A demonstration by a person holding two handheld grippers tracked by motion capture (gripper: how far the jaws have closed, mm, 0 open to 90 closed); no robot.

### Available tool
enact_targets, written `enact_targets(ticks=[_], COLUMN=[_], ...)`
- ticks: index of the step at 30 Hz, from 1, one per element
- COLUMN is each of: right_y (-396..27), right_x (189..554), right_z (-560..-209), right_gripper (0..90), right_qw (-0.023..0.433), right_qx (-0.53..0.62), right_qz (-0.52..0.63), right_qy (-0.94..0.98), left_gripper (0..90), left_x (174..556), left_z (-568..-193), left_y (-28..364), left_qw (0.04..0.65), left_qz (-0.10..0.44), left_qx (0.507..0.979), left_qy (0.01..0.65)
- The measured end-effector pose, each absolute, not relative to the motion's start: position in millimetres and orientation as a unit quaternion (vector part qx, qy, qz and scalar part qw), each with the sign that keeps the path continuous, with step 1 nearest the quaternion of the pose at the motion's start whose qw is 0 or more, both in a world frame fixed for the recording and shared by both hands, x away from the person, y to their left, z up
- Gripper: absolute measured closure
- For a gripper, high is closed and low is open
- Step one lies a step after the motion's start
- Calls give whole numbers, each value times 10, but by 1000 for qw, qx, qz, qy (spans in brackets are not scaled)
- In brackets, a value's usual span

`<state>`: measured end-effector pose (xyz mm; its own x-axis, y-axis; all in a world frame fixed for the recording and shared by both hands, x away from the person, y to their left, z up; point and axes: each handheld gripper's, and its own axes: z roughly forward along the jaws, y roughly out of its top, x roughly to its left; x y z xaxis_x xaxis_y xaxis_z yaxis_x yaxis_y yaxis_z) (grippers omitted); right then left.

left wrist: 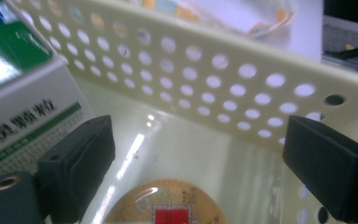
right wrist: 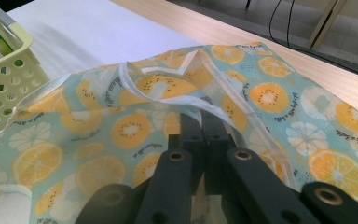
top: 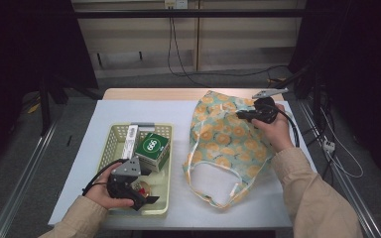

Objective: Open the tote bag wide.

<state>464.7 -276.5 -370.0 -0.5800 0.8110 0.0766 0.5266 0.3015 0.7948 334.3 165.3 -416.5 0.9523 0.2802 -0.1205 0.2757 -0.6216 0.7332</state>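
Disc (left wrist: 165, 210), a round flat packet with a tan face and a red label, lies on the floor of the basket (top: 110, 140) at its near end, just under the left claw (top: 146, 198). That claw's jaws stand wide apart, one on each side of the disc and touching nothing; the left gripper view shows bare basket floor between the pads. The disc looks light and stiff, with a glossy wrapper that could slide, so I judge a grip across its edges, both pads square to the rim, safer than a pinch on the flat face. Room is tight: the box (top: 153, 146), green and white, stands just beside one jaw and the perforated wall is close behind.

Farther right, the bag (top: 228, 144), thin fabric printed with orange slices, lies flat on the white worktop (top: 144, 110), its mouth and white-edged handles toward the person. It is soft and limp and will sag wherever it is not held. The right claw (top: 243, 115) is closed on the fabric near the bag's far end, a hem bunched between the jaws. Lifting by that hem, I judge, would open the mouth only if the lower layer stays down.
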Motion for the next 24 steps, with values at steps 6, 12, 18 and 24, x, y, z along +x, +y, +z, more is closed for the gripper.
enact_targets(ticks=[6,12,18,24], right_y=[-2770,-2785,-2795,-2799], right_x=[4638,4635,4629,4627], right_z=[-3710,-3705,-3713,-3709], right_gripper=[900,900,900,900], right_qw=[171,170,170,171], right_qx=[425,425,426,425], right_qz=[411,413,414,416], right_qy=[788,787,786,785], left_gripper=[86,79,81,80], left_x=[3365,3389,3420,3429], left_z=[-4205,-4232,-4264,-4290], left_y=[1690,1722,1759,1736], left_qw=[382,368,345,335], left_qz=[3,-3,0,-6], left_qx=[912,913,922,926], left_qy=[150,177,176,174])
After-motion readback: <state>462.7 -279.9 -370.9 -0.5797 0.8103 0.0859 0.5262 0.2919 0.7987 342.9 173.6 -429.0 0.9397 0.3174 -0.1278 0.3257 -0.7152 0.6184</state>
